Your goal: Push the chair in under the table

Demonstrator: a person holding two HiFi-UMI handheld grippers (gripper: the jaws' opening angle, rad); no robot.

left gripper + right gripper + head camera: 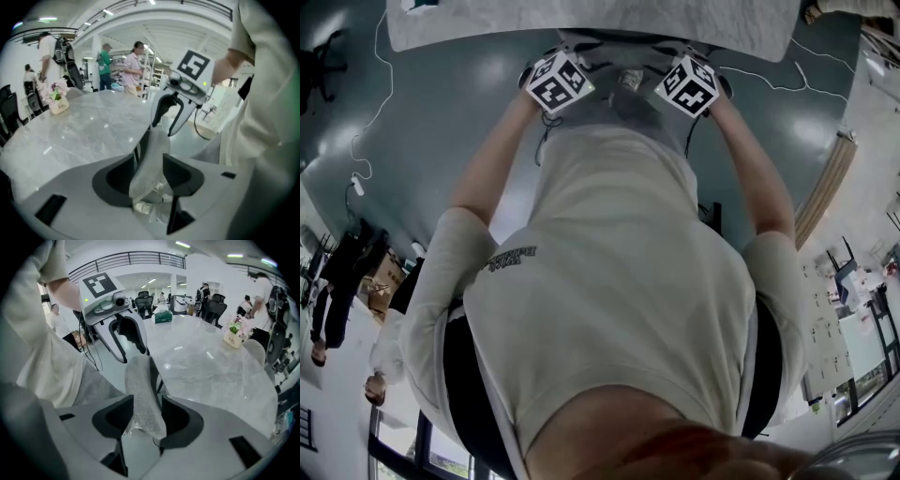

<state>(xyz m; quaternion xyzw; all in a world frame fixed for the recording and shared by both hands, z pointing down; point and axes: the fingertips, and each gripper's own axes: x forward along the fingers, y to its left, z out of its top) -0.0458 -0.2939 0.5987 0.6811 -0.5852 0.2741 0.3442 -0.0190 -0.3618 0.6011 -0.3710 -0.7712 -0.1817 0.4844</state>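
The chair's grey fabric back (153,140) stands upright just in front of the marble-topped table (79,133). My left gripper (150,161) is shut on its top edge, the cloth pinched between both pads. My right gripper (147,404) is shut on the same chair back (139,376) further along. Each gripper shows in the other's view: the right gripper (169,123) and the left gripper (130,347) both straddle the edge. From above, the left gripper (551,58) and right gripper (698,64) sit side by side at the table (581,23) rim, with the chair (617,105) mostly hidden by the person's body.
A flower pot (233,337) and a green tissue box (162,317) stand on the table. Several people (133,65) and office chairs (213,309) are beyond it. Cables (364,141) trail over the floor to the left. The person's torso (619,281) fills the head view.
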